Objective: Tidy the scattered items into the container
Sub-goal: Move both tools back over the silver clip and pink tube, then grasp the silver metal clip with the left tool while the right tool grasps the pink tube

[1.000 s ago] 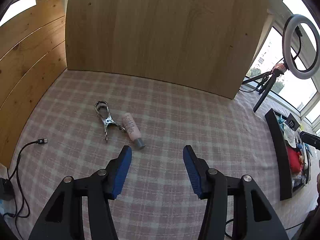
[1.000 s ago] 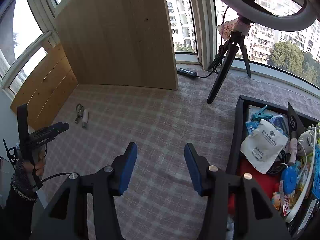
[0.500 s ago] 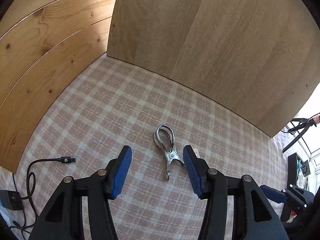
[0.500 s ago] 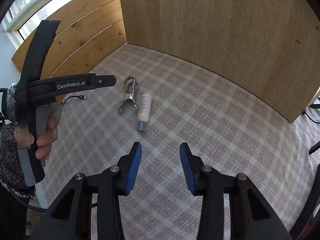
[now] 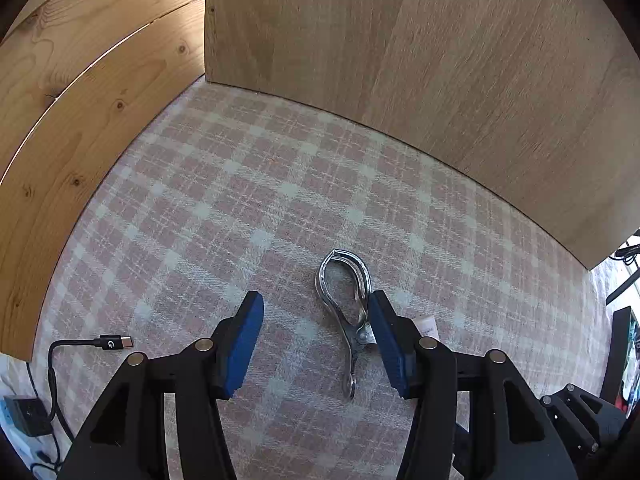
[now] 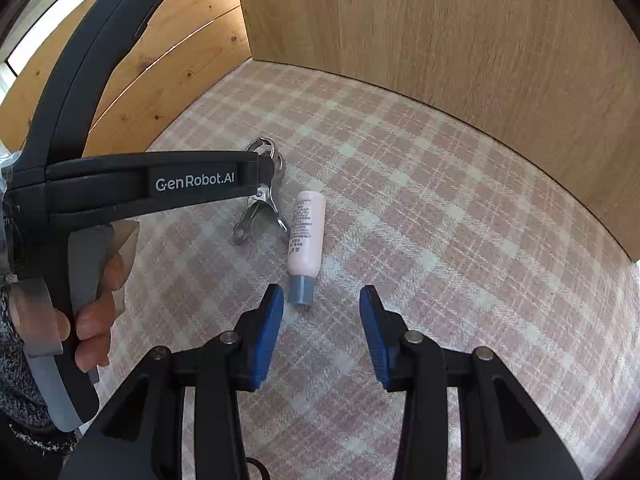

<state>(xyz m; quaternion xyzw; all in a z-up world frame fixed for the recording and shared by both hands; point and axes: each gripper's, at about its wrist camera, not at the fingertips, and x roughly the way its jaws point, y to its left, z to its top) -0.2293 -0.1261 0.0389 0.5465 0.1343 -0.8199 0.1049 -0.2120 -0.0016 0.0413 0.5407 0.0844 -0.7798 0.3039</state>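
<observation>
A shiny metal clamp [image 5: 357, 336] lies on the pink plaid cloth between the fingers of my left gripper [image 5: 315, 298]. It lies close to the right finger, the pads do not press on it, and the jaws are opening. In the right wrist view the clamp [image 6: 260, 216] lies beside a pale pink bottle [image 6: 307, 232] with a grey cap. My right gripper [image 6: 321, 294] stands open just short of that cap, nothing between its fingers. Only the bottle's end [image 5: 426, 324] peeks past the left gripper's right finger. The black container [image 5: 618, 344] shows at the far right edge.
Wooden panels [image 5: 440, 60] and a plank wall [image 5: 80, 100] close off the far and left sides of the cloth. A black USB cable [image 5: 112, 343] and its plug block [image 5: 24, 416] lie at the left. A hand [image 6: 94, 320] grips the left tool's handle.
The left gripper has swung left and sunk over the clamp, which now lies between its fingers. The right gripper has come over from the container to the bottle, its jaws narrower.
</observation>
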